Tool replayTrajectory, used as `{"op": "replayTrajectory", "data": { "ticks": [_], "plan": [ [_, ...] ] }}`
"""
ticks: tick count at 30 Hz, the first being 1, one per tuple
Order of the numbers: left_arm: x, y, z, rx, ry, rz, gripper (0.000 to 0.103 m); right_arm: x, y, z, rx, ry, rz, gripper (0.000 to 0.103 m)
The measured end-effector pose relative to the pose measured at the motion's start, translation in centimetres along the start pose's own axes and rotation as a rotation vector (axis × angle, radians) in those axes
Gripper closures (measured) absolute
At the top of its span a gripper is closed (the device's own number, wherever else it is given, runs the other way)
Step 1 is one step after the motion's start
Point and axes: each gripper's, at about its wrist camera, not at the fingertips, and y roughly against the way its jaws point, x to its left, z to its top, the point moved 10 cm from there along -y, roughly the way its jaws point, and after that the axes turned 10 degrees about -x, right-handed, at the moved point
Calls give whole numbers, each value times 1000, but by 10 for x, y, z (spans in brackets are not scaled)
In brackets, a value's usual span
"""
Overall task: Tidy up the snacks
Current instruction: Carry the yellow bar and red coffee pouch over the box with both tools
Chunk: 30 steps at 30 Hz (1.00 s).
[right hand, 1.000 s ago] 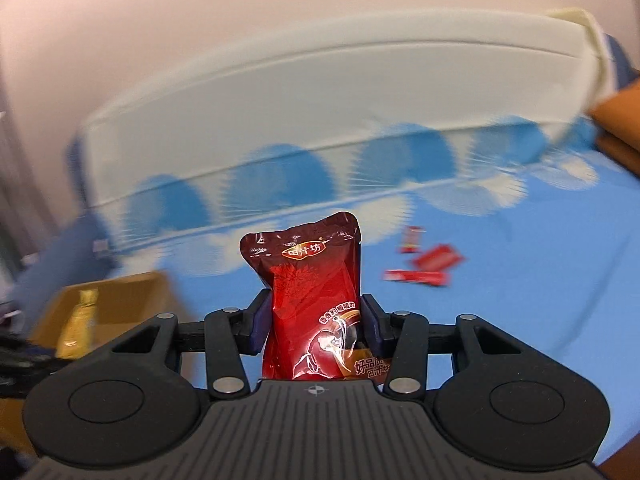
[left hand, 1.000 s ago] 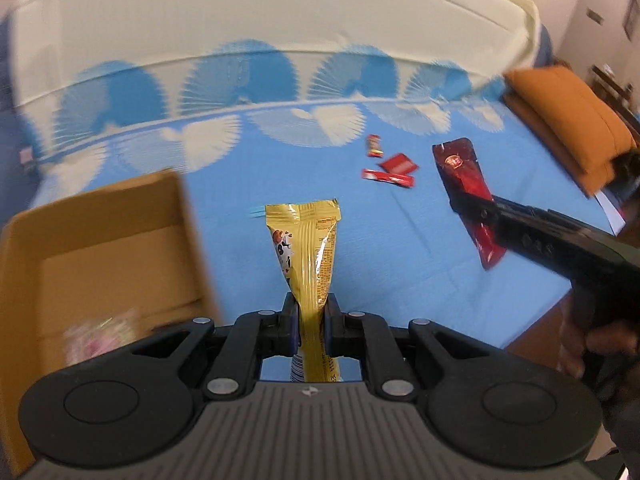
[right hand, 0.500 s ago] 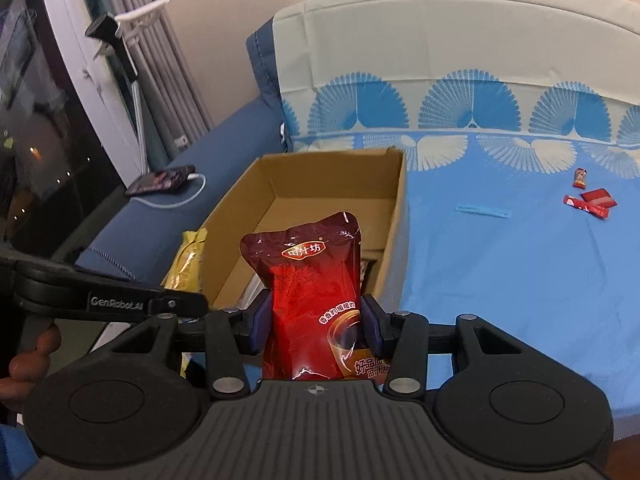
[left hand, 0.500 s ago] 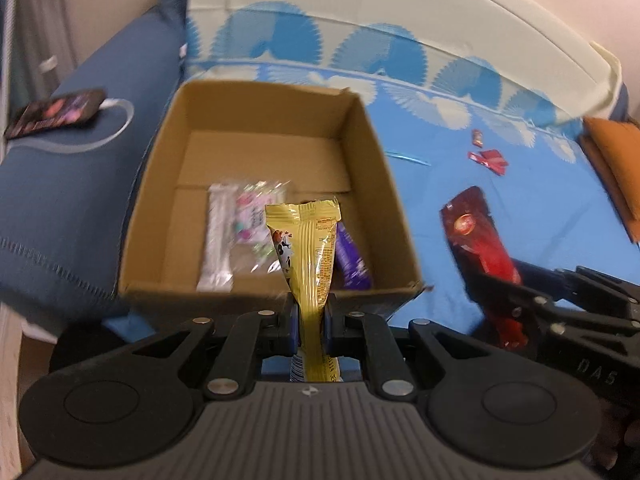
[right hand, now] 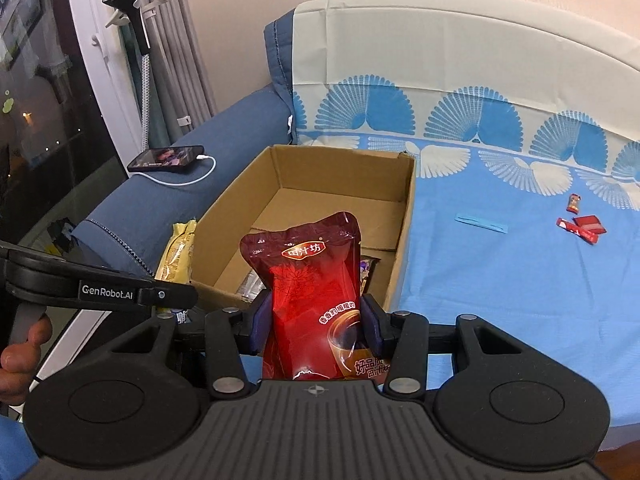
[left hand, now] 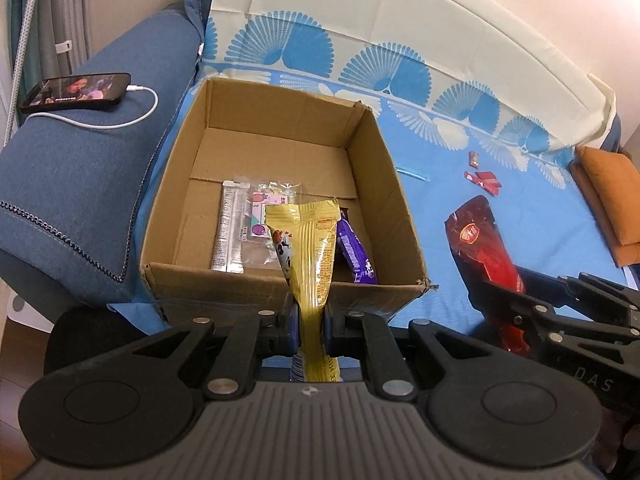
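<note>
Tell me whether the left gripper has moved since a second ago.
Yes. The left gripper, shut on the yellow packet, swung from the open blue sheet to the cardboard box.

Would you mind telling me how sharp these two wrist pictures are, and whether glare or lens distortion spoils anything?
Left wrist view: sharp, fisheye bows the cream headboard; mild sheen on the yellow snack packet. Right wrist view: sharp too; glare streaks on the glossy red drink pouch, reflections in the dark window glass.
</note>
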Motion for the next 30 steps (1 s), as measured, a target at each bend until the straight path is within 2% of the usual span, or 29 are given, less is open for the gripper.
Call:
{"op": "replayTrajectory", "data": {
  "ticks": [30],
  "plan": [
    [5, -5, 3, -3, 15, 8, 90, -1, -19, -2, 45, 13, -6, 54]
  ]
}}
